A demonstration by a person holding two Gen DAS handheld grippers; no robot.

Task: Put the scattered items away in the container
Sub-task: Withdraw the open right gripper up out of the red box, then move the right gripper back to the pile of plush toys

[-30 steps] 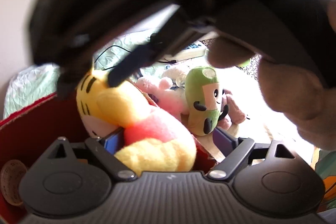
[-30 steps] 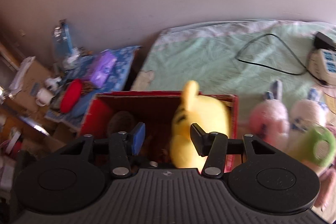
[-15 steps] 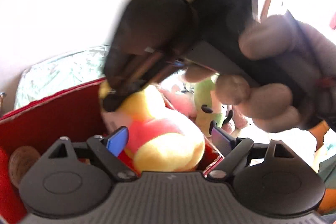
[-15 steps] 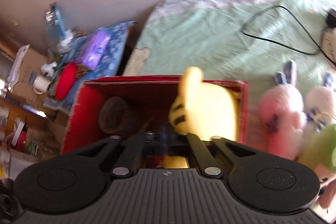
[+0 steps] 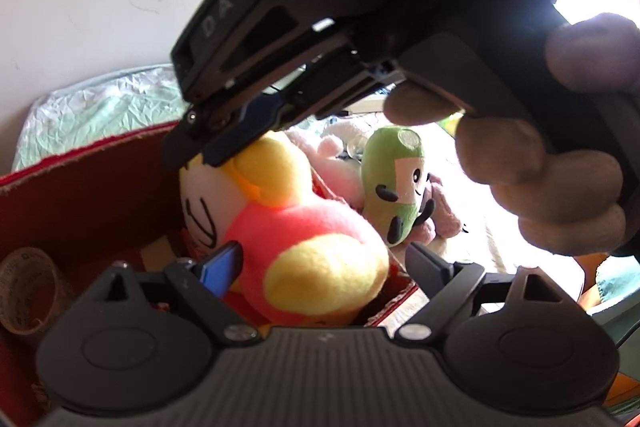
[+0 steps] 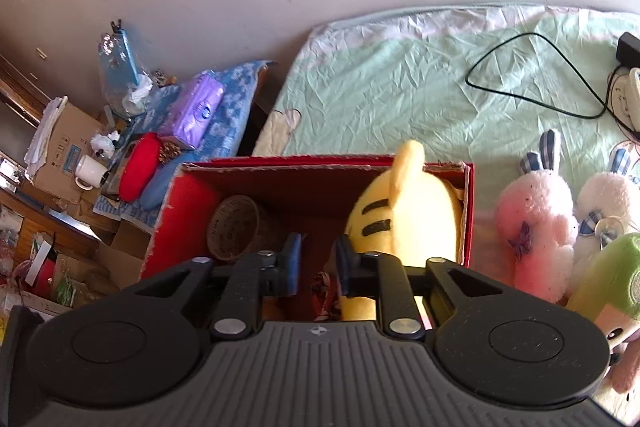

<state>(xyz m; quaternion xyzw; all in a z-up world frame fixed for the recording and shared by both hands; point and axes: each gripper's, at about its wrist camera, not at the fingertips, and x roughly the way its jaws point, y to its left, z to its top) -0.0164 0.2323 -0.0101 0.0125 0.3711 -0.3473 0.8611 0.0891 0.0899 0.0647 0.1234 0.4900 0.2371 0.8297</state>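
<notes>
The left tool (image 5: 316, 263) is straddling, spread, the yellow plush (image 5: 304, 251) in the red box (image 5: 80, 183), while the right tool (image 6: 317, 259), jaws nearly together and just reopening slightly, is gripping nothing.

My matt black plastic fingers (image 6: 294, 259) hovered over a fuzzy cloth plush (image 6: 404, 211) in rough red cardboard box (image 6: 280, 163)

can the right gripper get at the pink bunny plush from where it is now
Probably yes. The pink bunny lies in the open on the bed, just outside the red box, nothing on top. The right gripper hangs over the box, nearly shut and holding nothing, so it must swing across and open.
</notes>
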